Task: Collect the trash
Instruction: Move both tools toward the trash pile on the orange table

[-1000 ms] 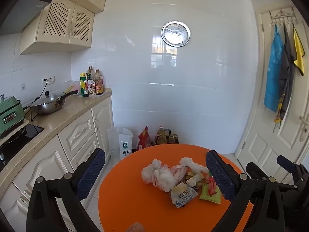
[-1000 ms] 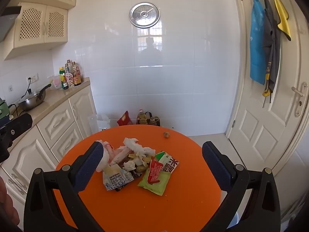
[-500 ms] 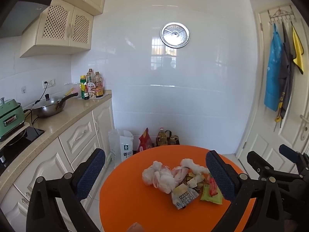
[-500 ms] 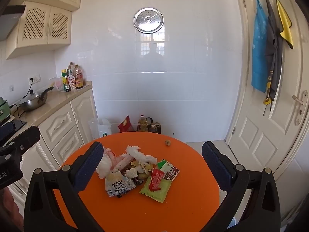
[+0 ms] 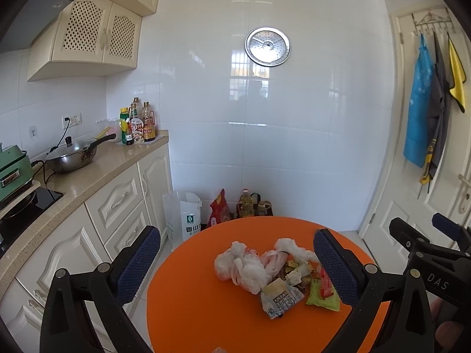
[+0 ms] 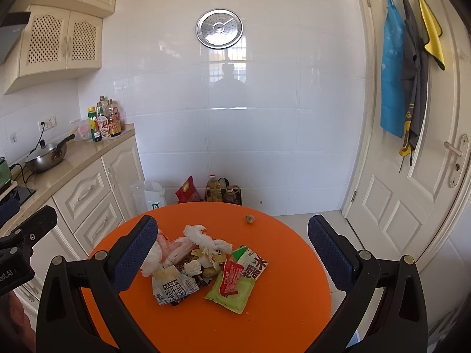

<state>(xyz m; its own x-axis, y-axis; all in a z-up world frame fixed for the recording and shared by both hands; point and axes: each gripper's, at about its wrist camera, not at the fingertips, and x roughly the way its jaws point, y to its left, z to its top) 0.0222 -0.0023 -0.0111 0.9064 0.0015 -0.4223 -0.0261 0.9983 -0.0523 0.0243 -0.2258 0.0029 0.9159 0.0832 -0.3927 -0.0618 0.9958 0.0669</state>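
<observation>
Trash pile (image 6: 203, 267) on orange table (image 6: 279, 309), green wrapper (image 6: 235, 282) lengthwise toward camera, both grippers (image 5: 235, 260) (image 6: 231, 254) wide apart (empty)

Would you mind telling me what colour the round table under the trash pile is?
The round table is bright orange, plain with no pattern; the right wrist view shows it best.

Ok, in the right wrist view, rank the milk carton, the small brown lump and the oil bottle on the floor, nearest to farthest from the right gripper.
1. Milk carton: crushed, at the pile's near edge, closest to the right gripper.
2. Small brown lump: alone near the orange table's far rim.
3. Oil bottle: on the floor against the wall.
</observation>
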